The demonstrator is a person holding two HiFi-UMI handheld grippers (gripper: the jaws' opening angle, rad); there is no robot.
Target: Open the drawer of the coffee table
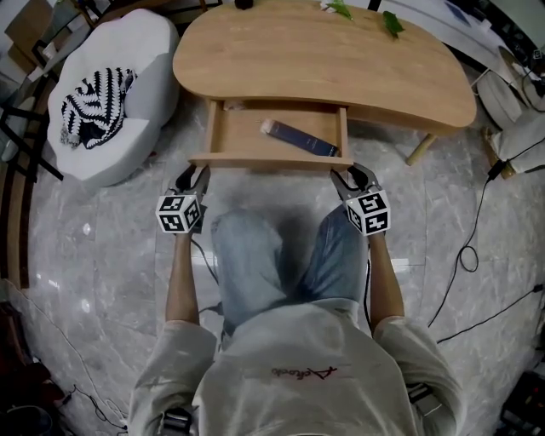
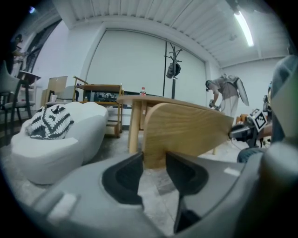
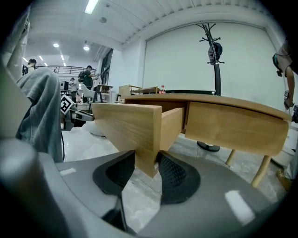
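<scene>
The coffee table (image 1: 324,60) has a light wooden top, and its drawer (image 1: 247,128) stands pulled out toward me. A dark blue book (image 1: 298,138) lies inside. My left gripper (image 1: 196,174) sits at the left end of the drawer front (image 1: 272,159). In the left gripper view the panel's lower corner (image 2: 153,153) lies between the left gripper (image 2: 153,160) pads, which close on it. My right gripper (image 1: 345,176) is at the right end. In the right gripper view the right gripper (image 3: 148,162) pads pinch the drawer front's corner (image 3: 149,139).
A white beanbag (image 1: 128,60) with a black-and-white striped cushion (image 1: 95,106) sits left of the table. Cables (image 1: 473,247) trail over the marble floor at the right. My knees (image 1: 255,247) are just below the drawer front. Green leaves (image 1: 392,23) lie on the tabletop's far edge.
</scene>
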